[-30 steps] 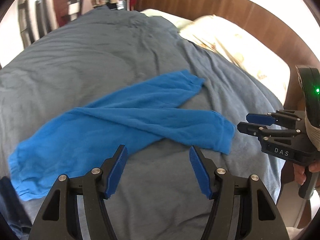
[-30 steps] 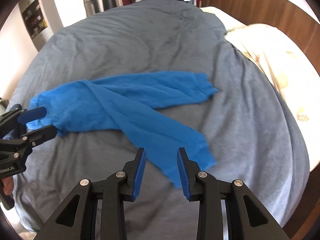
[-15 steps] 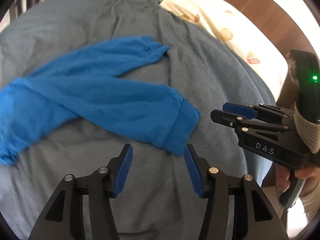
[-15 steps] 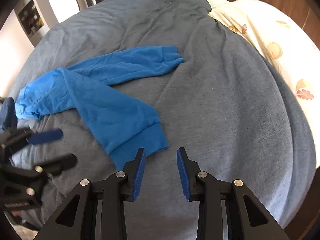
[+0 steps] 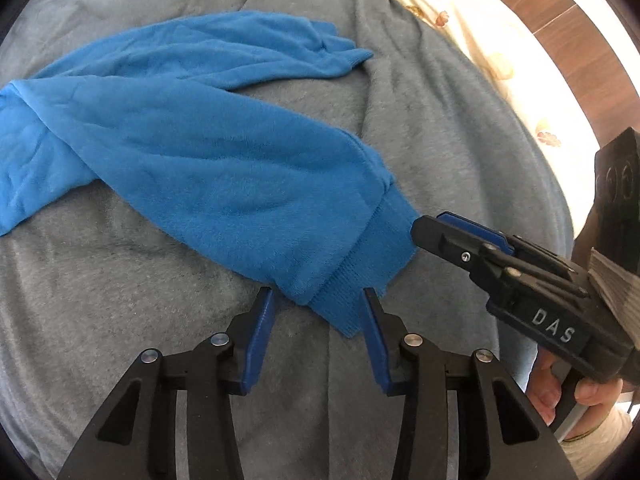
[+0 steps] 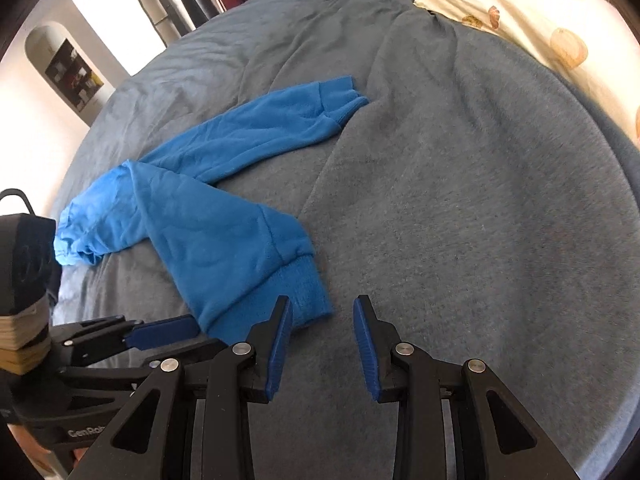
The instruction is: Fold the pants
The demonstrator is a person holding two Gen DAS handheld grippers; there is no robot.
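Two grippers converge on the same ribbed cuff (image 5: pixel 356 280) of the blue pants (image 5: pixel 192 152), which lie unfolded on the grey blanket (image 5: pixel 440 128) of the bed, legs splayed in a V with the near leg crossing toward us and the far leg (image 6: pixel 280 124) angled off toward the patterned pillow (image 6: pixel 532 12). We hold our left gripper (image 5: pixel 318 312) spread, its blue pads straddling one corner of the cuff without yet closing on it, and our right gripper (image 6: pixel 322 320) likewise spread, its left pad at the cuff's other corner, with bare blanket between the pads. We judge this placement deliberate: taking the hem at both corners would keep the leg flat and let us carry it over onto the far leg so the two line up. Nothing is pinched yet, so the fold itself has not begun; the waistband (image 6: pixel 76 240) sits bunched at the far left.
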